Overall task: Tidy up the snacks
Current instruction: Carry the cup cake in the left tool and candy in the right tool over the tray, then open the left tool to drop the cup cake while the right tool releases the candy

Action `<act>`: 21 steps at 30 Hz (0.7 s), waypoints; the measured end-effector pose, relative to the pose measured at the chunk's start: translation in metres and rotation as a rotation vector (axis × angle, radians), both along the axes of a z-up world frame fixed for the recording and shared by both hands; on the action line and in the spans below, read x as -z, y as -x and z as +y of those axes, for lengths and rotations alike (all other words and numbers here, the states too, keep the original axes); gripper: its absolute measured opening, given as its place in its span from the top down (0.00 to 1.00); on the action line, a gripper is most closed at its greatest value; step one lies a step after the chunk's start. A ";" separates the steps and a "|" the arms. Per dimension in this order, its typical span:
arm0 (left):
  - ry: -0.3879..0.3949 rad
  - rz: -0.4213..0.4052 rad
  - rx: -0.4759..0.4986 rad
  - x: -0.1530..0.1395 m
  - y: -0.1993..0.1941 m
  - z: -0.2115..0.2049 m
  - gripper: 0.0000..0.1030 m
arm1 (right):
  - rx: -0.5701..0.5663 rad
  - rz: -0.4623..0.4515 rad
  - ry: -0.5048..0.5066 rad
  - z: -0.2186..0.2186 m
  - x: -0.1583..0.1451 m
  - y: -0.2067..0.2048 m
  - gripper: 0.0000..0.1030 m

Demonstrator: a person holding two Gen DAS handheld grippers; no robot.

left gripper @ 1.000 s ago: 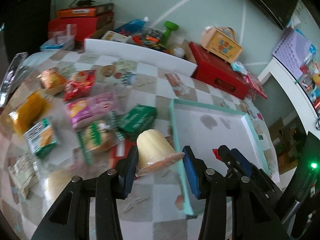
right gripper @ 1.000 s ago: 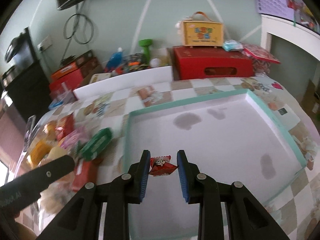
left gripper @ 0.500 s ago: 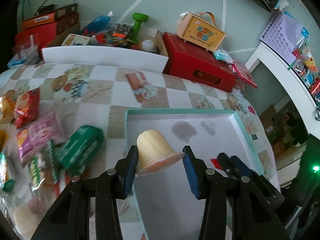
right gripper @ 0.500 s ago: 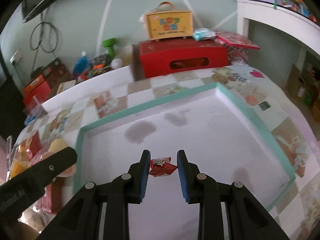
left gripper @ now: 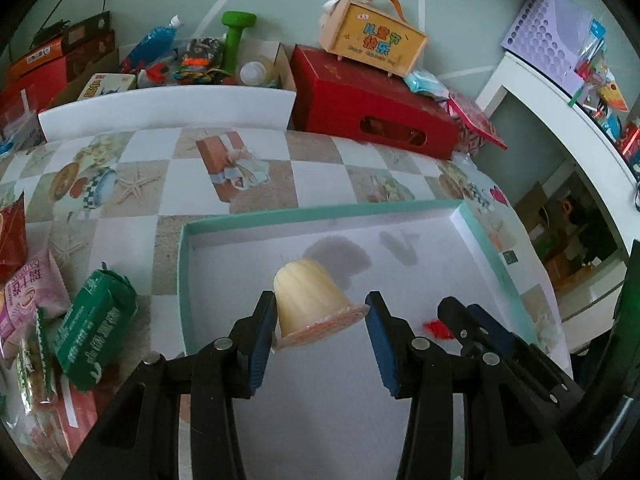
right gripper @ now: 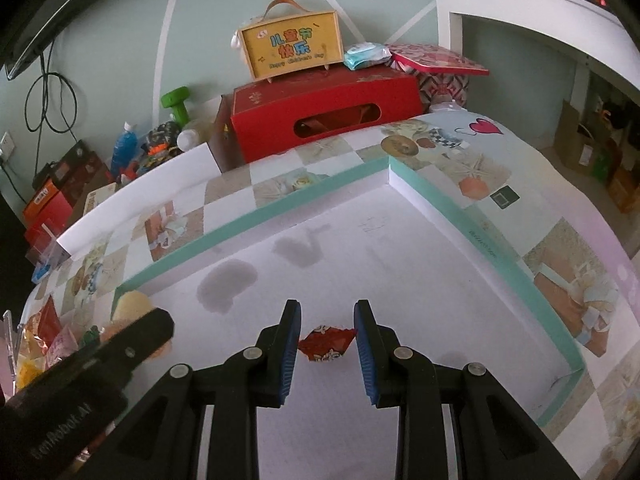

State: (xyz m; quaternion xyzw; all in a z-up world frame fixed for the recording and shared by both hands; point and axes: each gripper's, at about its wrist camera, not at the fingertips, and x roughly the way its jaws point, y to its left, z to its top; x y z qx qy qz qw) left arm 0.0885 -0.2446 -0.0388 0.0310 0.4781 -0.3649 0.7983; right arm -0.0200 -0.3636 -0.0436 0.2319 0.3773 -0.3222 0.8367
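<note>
Your left gripper (left gripper: 320,318) is clamped on a pale yellow jelly cup (left gripper: 312,296), held upside down with its wide sealed rim pinched between the blue pads, and your right gripper (right gripper: 327,338) is closed on a small red candy wrapper (right gripper: 326,342), its crinkled ends spreading from between the pads. A second ago the jelly cup hung over the snack pile at the tray's left edge; now both grippers have swung across and sit above the white floor of the teal-rimmed tray (left gripper: 182,264), so I judge both snacks are ready to set down. The cup looks ribbed, glossy and rigid. Left of the tray, the green packet (left gripper: 94,334) and pink packet (left gripper: 30,294) still wait on the checked tablecloth (left gripper: 256,184). Beyond the table stand the red box (right gripper: 324,114) and the yellow carry case (right gripper: 290,46).
</note>
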 end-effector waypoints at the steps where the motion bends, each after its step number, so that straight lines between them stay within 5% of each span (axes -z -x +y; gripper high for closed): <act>1: -0.003 -0.005 0.001 0.000 0.001 0.000 0.55 | 0.001 0.001 -0.001 0.000 0.000 0.000 0.71; 10: -0.003 -0.008 -0.023 -0.003 0.002 0.007 0.54 | 0.001 0.013 -0.020 -0.001 0.004 0.002 0.71; 12: -0.001 -0.007 -0.029 -0.006 0.001 0.009 0.45 | -0.001 0.015 -0.024 -0.001 0.004 0.002 0.71; 19: -0.059 0.006 -0.055 -0.003 0.000 0.022 0.42 | -0.009 0.029 -0.026 0.000 0.004 0.002 0.70; 21: -0.086 -0.013 -0.064 -0.003 0.002 0.028 0.31 | -0.009 0.034 -0.026 0.001 0.004 0.002 0.70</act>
